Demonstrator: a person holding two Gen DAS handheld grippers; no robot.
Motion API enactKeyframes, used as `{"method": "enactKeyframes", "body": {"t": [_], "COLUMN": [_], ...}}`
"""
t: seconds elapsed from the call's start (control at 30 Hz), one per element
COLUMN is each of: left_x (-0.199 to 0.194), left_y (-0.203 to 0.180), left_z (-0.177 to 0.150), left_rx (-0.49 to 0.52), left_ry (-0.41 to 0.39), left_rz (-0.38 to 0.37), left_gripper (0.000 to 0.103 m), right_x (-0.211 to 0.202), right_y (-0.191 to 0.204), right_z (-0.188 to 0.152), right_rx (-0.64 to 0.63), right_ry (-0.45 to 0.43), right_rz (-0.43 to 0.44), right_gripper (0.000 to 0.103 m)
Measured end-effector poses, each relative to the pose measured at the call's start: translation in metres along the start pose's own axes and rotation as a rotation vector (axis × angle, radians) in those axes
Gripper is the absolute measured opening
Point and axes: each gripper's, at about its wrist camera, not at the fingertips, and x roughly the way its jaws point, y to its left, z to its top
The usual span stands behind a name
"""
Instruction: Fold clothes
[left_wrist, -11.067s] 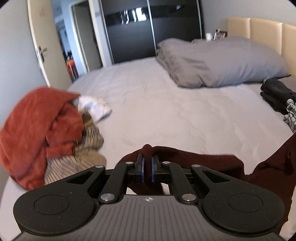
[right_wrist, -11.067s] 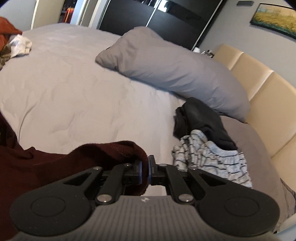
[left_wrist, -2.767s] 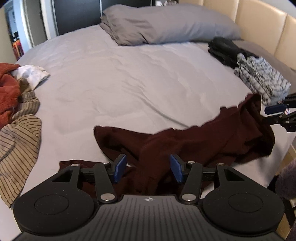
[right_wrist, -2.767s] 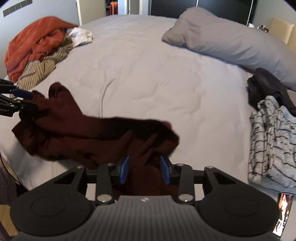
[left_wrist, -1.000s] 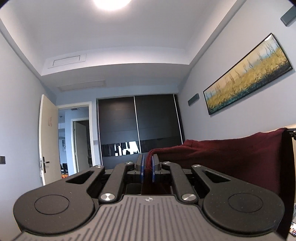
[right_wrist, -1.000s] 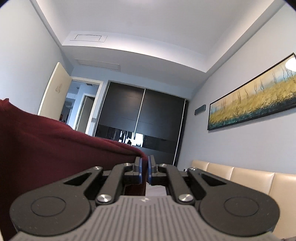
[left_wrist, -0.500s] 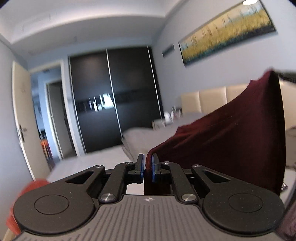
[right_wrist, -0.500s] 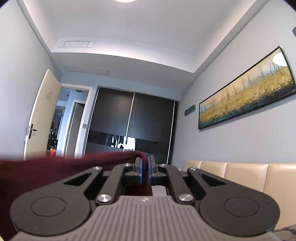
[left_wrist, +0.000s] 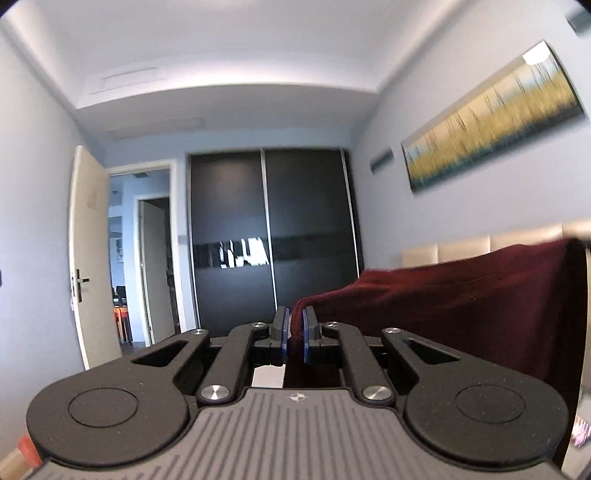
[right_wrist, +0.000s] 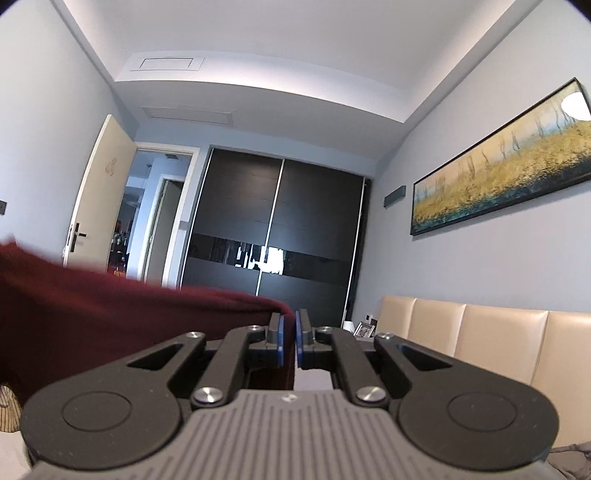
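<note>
Dark maroon garment (left_wrist: 461, 306), soft matte knit, hangs stretched at the right of the left view. Left gripper (left_wrist: 294, 328) and right gripper (right_wrist: 289, 338) each pinch an edge.

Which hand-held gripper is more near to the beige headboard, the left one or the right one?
Right. The right hand-held gripper has the headboard close beside it; from the left hand-held gripper it lies beyond the stretched maroon garment.

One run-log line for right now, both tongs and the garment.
left tongs: shut on maroon garment | right tongs: shut on maroon garment | garment: held up, spread between both | aim: level, toward dark wardrobe
</note>
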Motion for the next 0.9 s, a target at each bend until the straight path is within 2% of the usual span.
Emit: {"method": "enactKeyframes", "body": {"t": [0.1, 0.23, 0.37, 0.5, 0.63, 0.73, 0.9], "left_x": [-0.007, -0.024, -0.047, -0.044, -0.015, 0.021, 0.107], "left_y": [0.0, 0.001, 0.003, 0.0, 0.009, 0.014, 0.018], "left_z": [0.006, 0.008, -0.001, -0.013, -0.036, -0.056, -0.109], "left_rx": [-0.003, 0.02, 0.054, 0.098, 0.104, 0.126, 0.162], "left_ry": [-0.027, -0.023, -0.007, 0.045, 0.134, 0.225, 0.44], "left_rz": [-0.003, -0.027, -0.036, -0.036, -0.033, -0.035, -0.055], "left_gripper": [0.006, 0.006, 0.006, 0.006, 0.006, 0.006, 0.006], "right_x": [-0.008, -0.025, -0.042, -0.045, -0.019, 0.015, 0.09], "right_y": [-0.002, -0.004, -0.006, -0.002, 0.007, 0.013, 0.028], "right_z": [0.003, 0.008, 0.004, -0.006, -0.027, -0.048, -0.094], "right_rx": [-0.009, -0.012, -0.003, -0.012, -0.021, -0.03, -0.083], "right_ry": [-0.004, -0.023, -0.015, 0.022, 0.107, 0.198, 0.383], "right_rz": [0.008, 0.013, 0.026, 0.045, 0.074, 0.105, 0.152], "right_gripper": [0.007, 0.007, 0.007, 0.007, 0.007, 0.007, 0.007]}}
